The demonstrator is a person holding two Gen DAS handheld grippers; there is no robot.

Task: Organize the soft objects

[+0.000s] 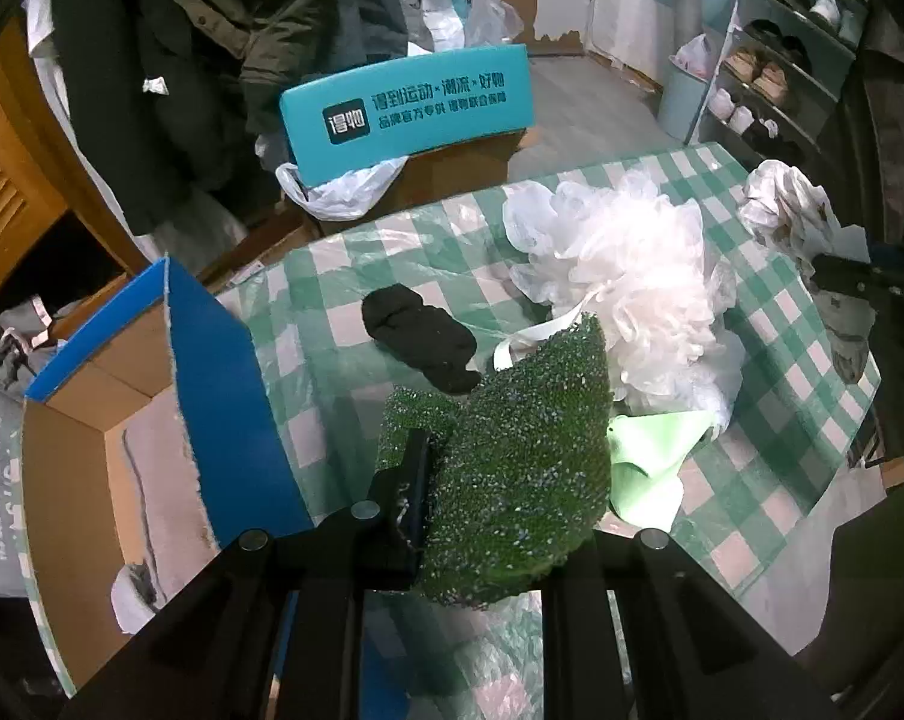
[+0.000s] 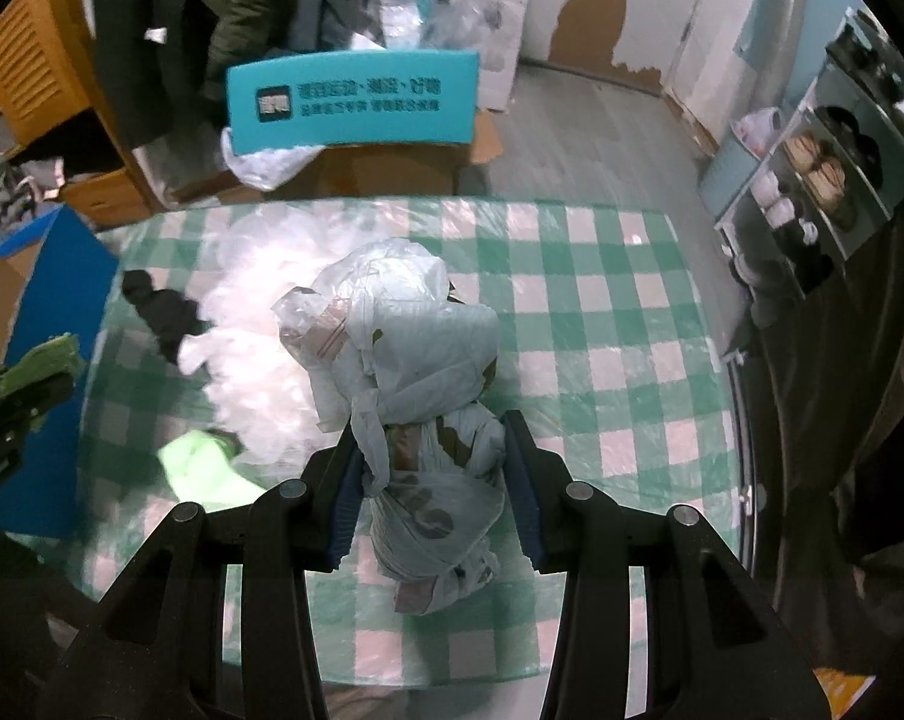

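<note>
My left gripper (image 1: 481, 468) is shut on a green scrubbing sponge (image 1: 511, 468) and holds it above the checked table (image 1: 356, 312), just right of an open blue cardboard box (image 1: 212, 384). A black rolled sock (image 1: 422, 336), a white mesh bath puff (image 1: 625, 276) and a light green cloth (image 1: 649, 462) lie on the table beyond it. My right gripper (image 2: 434, 468) is shut on a knotted white plastic-bag bundle (image 2: 404, 348) over the table's middle. The sock (image 2: 158, 306), puff (image 2: 254, 300) and green cloth (image 2: 206, 468) show blurred at its left.
A teal box lid (image 1: 410, 108) leans on a brown carton behind the table. Dark coats (image 1: 182, 60) hang at the back left. A shoe rack (image 1: 775, 78) and a bin stand at the right. The blue box holds a pale item inside (image 1: 152, 480).
</note>
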